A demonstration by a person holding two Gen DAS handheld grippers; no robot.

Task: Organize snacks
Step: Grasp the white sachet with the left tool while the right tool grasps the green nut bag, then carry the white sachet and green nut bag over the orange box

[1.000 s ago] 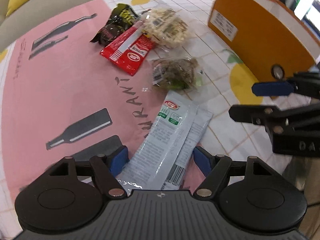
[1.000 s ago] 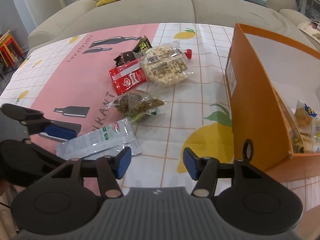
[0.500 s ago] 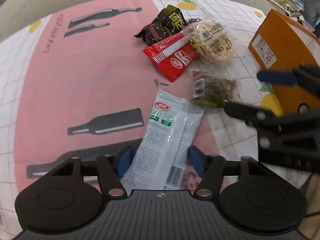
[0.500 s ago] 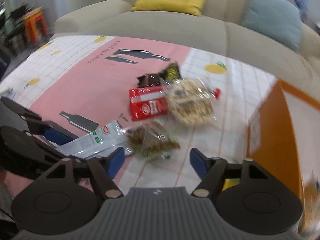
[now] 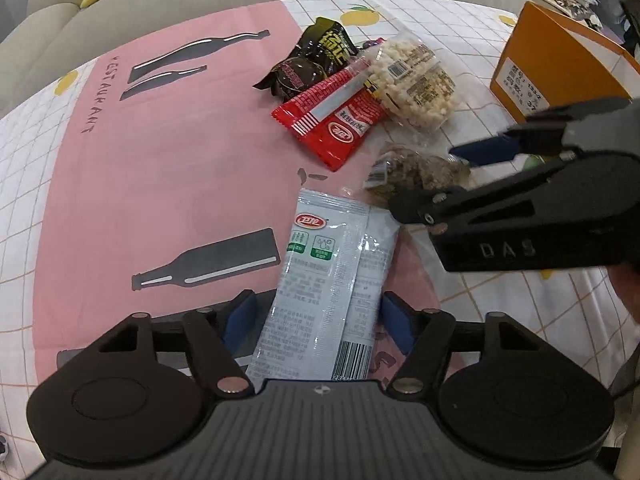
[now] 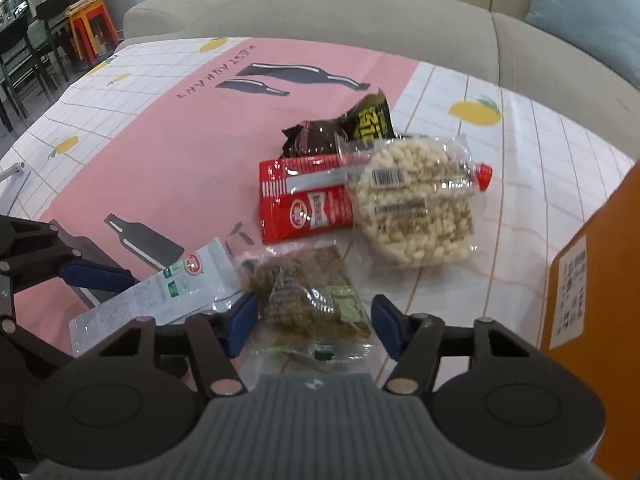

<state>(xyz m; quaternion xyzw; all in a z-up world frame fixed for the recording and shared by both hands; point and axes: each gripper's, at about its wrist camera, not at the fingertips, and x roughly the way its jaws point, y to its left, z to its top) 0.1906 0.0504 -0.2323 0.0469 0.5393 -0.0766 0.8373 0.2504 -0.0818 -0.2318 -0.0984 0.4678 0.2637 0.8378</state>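
A pale grey-green snack packet (image 5: 328, 284) lies flat on the tablecloth between the open fingers of my left gripper (image 5: 318, 318); it also shows in the right wrist view (image 6: 160, 292). A clear bag of brown-green snack (image 6: 308, 300) lies between the open fingers of my right gripper (image 6: 314, 322), and shows in the left wrist view (image 5: 416, 170). My right gripper (image 5: 452, 174) straddles it there. Beyond lie a red packet (image 6: 304, 204), a round puffed-rice cake bag (image 6: 416, 208) and a dark wrapper (image 6: 340, 130). The orange box (image 5: 556, 64) stands at the right.
The tablecloth (image 5: 160, 168) is pink with bottle prints and a white grid with lemons. A grey sofa (image 6: 360, 12) with yellow and blue cushions runs behind the table. Chairs and an orange stool (image 6: 90, 26) stand at far left.
My right gripper has moved left and forward from the orange box, now straddling the brown-green snack bag. My left gripper has edged forward along the grey-green packet. Both stay open.
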